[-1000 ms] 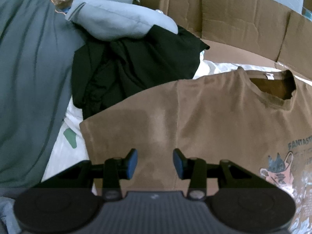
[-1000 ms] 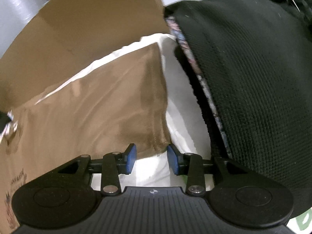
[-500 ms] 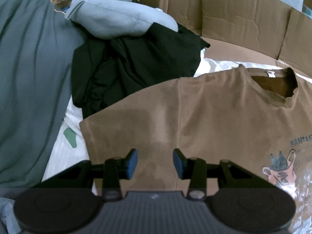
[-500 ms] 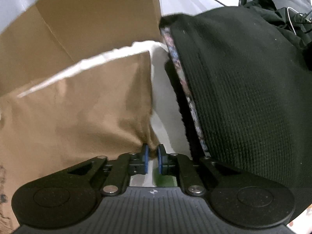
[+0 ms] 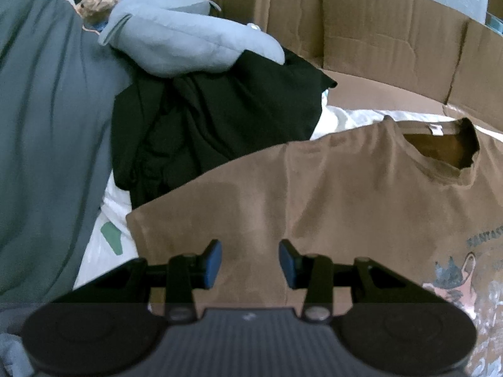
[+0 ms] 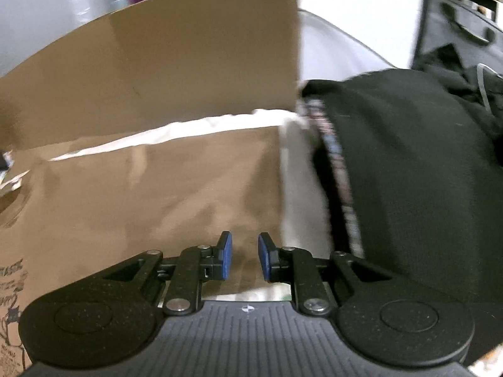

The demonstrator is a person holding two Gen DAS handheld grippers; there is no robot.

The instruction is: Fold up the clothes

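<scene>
A brown T-shirt (image 5: pixel 361 207) with a printed front lies flat on a white sheet (image 5: pixel 103 229), collar at the far right. My left gripper (image 5: pixel 250 262) is open, its blue pads (image 5: pixel 211 262) hovering just over the shirt's left sleeve with nothing between them. In the right wrist view the same brown T-shirt (image 6: pixel 163 188) fills the left half, its sleeve edge running down just right of my right gripper (image 6: pixel 245 259). That gripper is open by a narrow gap, and brown cloth shows between its pads (image 6: pixel 227 259). The view is motion-blurred.
A black garment pile (image 5: pixel 220 119) and a grey-blue garment (image 5: pixel 185 47) lie beyond the left sleeve, with a teal blanket (image 5: pixel 47 125) at left. Cardboard walls (image 5: pixel 377 31) stand behind. A black knit item (image 6: pixel 408 172) lies close on the right, cardboard (image 6: pixel 157 62) behind.
My right gripper closed on the sleeve's corner half a second ago, and its fingers have since parted slightly while it shifted left over the shirt. The left gripper has barely moved.
</scene>
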